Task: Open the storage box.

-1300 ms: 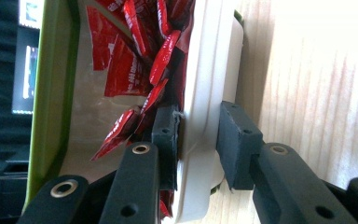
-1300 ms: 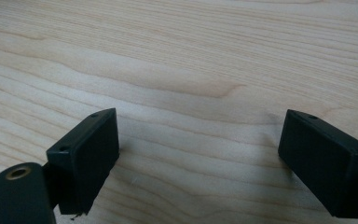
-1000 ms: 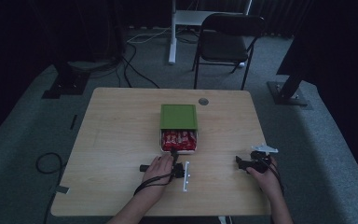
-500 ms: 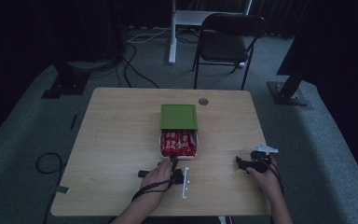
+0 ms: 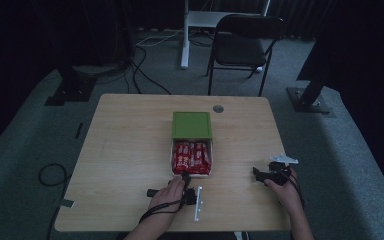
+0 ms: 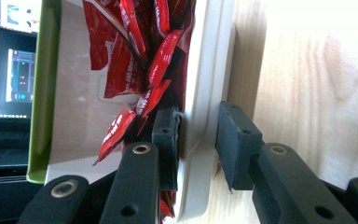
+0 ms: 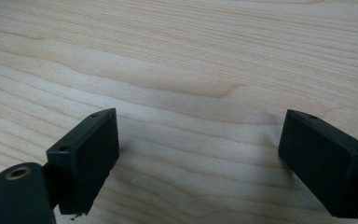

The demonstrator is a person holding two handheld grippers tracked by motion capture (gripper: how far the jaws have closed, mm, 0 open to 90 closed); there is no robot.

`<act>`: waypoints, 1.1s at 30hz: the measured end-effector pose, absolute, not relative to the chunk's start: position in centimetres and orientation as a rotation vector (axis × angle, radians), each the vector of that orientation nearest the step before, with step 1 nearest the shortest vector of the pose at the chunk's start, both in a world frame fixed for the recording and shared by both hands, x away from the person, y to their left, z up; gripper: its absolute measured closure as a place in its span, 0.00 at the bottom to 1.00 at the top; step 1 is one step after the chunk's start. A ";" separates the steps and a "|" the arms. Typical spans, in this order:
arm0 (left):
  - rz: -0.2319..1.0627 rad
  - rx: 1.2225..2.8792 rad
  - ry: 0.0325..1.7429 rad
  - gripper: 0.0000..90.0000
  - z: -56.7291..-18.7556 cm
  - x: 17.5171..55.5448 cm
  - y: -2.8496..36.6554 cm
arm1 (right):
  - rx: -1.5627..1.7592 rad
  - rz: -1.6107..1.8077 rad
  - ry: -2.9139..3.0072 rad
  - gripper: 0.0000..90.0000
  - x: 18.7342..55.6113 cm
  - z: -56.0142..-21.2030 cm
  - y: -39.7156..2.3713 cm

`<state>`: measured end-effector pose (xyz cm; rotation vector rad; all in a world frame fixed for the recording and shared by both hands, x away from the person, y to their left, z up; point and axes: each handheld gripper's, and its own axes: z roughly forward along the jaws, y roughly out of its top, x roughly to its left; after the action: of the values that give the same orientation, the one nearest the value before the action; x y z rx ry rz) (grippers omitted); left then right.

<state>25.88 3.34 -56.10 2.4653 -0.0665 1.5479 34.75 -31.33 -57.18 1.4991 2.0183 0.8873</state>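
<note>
Left tongs (image 6: 196, 144) | straddling white tray (image 6: 209, 93) rim | pinched

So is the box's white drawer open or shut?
Open. The white drawer sticks out of the green box, showing red packets, and the left gripper grips its wall.

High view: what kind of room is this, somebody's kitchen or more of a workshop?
Most likely a recording studio or lab, not a kitchen: dark curtains ring a lone wooden table, heavy stand bases sit on grey carpet, and loose cables trail past a folding chair.
</note>
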 end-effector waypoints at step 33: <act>1.493 2.493 -0.076 0.79 -55.7 23.6 3.2 | 1.499 0.887 2.018 0.13 34.7 -57.2 -31.3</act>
<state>23.60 3.15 -55.72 2.4926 -0.0762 1.4931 34.75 -31.33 -57.18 1.4986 2.0181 0.8871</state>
